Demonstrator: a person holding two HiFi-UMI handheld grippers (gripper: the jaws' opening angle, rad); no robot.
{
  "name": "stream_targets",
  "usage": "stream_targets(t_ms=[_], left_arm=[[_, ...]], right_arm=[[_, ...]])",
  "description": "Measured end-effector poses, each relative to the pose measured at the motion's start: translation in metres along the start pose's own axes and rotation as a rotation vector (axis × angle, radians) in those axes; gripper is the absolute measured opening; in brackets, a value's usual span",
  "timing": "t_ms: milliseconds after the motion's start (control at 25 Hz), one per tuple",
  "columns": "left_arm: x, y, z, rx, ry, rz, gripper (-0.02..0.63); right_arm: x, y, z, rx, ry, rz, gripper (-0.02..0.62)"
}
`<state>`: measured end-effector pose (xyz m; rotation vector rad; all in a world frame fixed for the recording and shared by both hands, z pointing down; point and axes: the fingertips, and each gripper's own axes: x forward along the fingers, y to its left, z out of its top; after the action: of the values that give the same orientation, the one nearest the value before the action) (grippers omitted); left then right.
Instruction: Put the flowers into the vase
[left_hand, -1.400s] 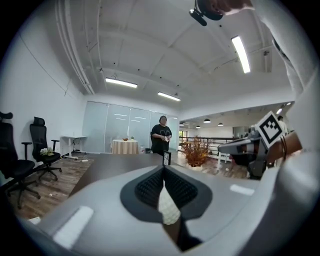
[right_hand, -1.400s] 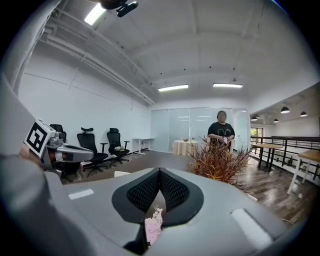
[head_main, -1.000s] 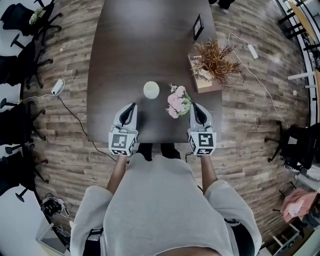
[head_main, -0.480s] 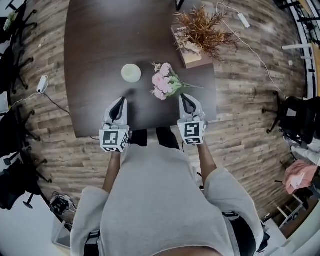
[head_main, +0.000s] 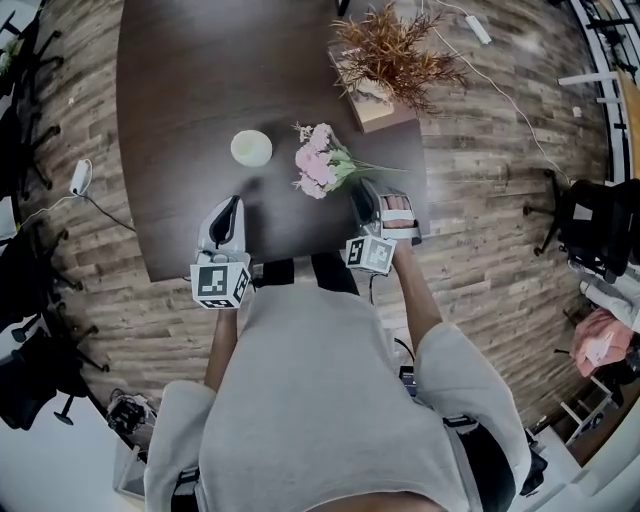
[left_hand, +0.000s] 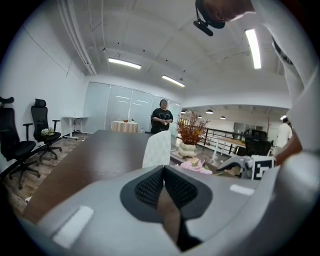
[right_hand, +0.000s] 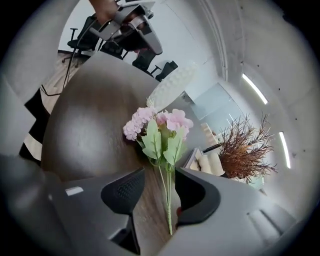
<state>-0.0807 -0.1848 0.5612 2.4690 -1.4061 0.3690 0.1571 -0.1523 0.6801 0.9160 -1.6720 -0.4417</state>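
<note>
Lowered since a second ago, the pink artificial flower bunch (head_main: 318, 168) lies on the dark wooden bench (head_main: 200, 80) near the white ribbed vase (head_main: 251, 148), my right tongs (right_hand: 160, 187) have just been opening around its loose stem, probably to regrip, and my left tongs (left_hand: 164, 172) sit pressed together, empty.

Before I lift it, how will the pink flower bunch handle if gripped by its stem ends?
The flowers look light, probably artificial, so lifting should be easy. Their thin stems carry a wide head, so it may droop or swing.
</note>
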Motion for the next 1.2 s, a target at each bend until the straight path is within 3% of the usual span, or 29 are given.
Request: stream_targets(t_ms=[160, 480, 600, 680, 880, 1040, 1200], left_arm=[[-0.001, 0.005, -0.003, -0.004, 0.008, 0.009, 0.011], [-0.001, 0.012, -0.007, -0.010, 0.021, 0.021, 0.011], [-0.002, 0.014, -0.009, -0.009, 0.027, 0.028, 0.011], [-0.003, 0.015, -0.008, -0.007, 0.026, 0.032, 0.011], [-0.006, 0.019, -0.006, -0.008, 0.026, 0.039, 0.011], [-0.004, 0.018, -0.005, -0.004, 0.024, 0.035, 0.011], [-0.001, 0.014, -0.005, -0.002, 0.022, 0.026, 0.011]], right_arm=[[0.020, -0.009, -0.016, 0.009, 0.065, -0.029, 0.196], [0.055, -0.017, -0.037, -0.028, 0.138, 0.017, 0.184], [0.060, -0.018, -0.038, -0.039, 0.146, 0.004, 0.132], [0.059, -0.022, -0.037, -0.047, 0.145, -0.026, 0.049], [0.056, -0.025, -0.035, -0.028, 0.148, -0.049, 0.015], [0.051, -0.035, -0.034, 0.029, 0.134, -0.097, 0.012], [0.037, -0.057, -0.021, 0.213, 0.065, -0.135, 0.011]])
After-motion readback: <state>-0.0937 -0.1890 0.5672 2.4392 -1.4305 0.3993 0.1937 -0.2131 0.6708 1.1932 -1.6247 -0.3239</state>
